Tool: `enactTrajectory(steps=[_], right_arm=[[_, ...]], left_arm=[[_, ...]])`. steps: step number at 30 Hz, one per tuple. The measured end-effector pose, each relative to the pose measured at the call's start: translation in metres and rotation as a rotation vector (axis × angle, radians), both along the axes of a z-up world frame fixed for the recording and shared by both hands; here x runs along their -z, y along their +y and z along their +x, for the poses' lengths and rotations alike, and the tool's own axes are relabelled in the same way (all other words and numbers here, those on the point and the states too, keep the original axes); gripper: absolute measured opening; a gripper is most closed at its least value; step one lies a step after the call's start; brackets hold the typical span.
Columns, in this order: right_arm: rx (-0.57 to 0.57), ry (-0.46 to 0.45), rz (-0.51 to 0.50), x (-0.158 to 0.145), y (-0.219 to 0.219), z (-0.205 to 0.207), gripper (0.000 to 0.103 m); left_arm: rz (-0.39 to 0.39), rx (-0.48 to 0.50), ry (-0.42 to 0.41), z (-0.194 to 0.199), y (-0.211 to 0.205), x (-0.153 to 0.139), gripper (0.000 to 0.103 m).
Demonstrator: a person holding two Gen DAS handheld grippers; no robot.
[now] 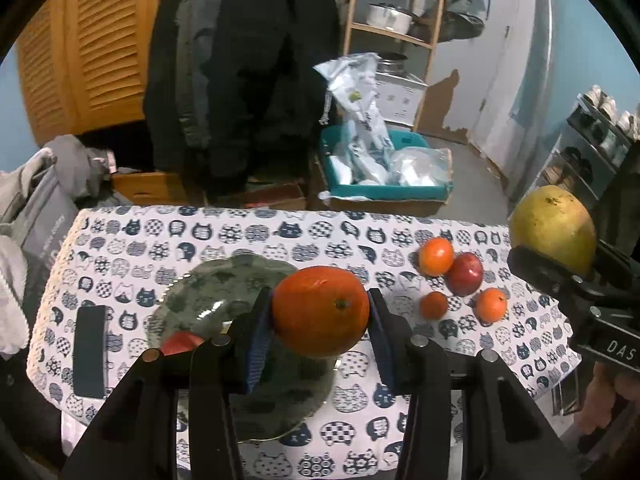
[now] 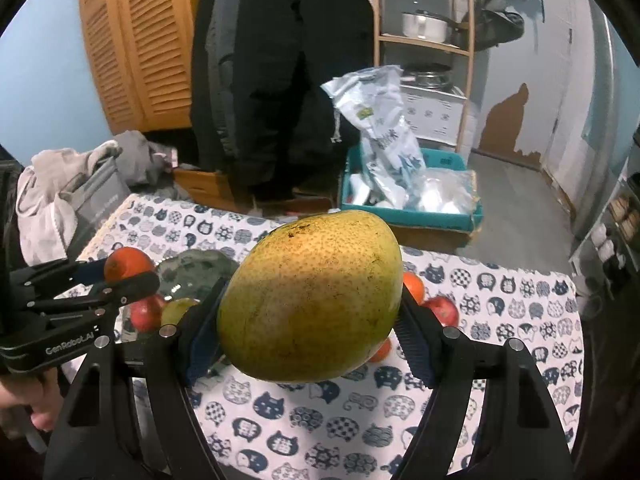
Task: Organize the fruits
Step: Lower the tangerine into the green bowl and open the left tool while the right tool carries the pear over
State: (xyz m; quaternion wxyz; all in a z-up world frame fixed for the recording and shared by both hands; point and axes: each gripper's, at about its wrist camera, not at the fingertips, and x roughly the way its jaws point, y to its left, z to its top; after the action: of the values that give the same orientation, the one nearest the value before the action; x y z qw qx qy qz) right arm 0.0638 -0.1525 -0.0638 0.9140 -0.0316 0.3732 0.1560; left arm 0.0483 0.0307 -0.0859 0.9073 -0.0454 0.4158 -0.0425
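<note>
Fruit in transit, two items, one per hand. Item one: large round orange with a green stem scar point(image 1: 320, 312), clamped between the blue ribbed pads of my left hand-held gripper point(image 1: 320, 320) and lifted over the translucent green glass plate point(image 1: 224, 280), which I judged to be the collecting point since a red apple point(image 2: 146, 312) and a small green fruit point(image 2: 180, 308) already lay on it. Item two: big speckled yellow-green mango point(image 2: 312, 300), gripped across its width by my right hand-held gripper point(image 2: 312, 320), jaws set wide to suit its bulk, carried clear of the bench with the cat-print cloth point(image 2: 320, 420). Both were held high, I believed, so neither would knock the loose pile. Remaining stock on the cloth, to the right of the plate: three small orange mandarins point(image 1: 436, 256) clustered touching a dark red apple point(image 1: 464, 272), not yet gathered. Dark flat rectangular object point(image 1: 90, 352) lay left of the plate, untouched.
</note>
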Motion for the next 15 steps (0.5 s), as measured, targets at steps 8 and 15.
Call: enactTrajectory(steps=[8, 15], right_arm=[[-0.043, 0.009, 0.012, -0.001, 0.031, 0.010, 0.077], [-0.073, 0.041, 0.019, 0.008, 0.056, 0.026, 0.077]], left_arm=[[-0.002, -0.062, 0.001, 0.003, 0.033, 0.001, 0.046], [0.003, -0.111, 0.025, 0.008, 0.064, 0.010, 0.046]])
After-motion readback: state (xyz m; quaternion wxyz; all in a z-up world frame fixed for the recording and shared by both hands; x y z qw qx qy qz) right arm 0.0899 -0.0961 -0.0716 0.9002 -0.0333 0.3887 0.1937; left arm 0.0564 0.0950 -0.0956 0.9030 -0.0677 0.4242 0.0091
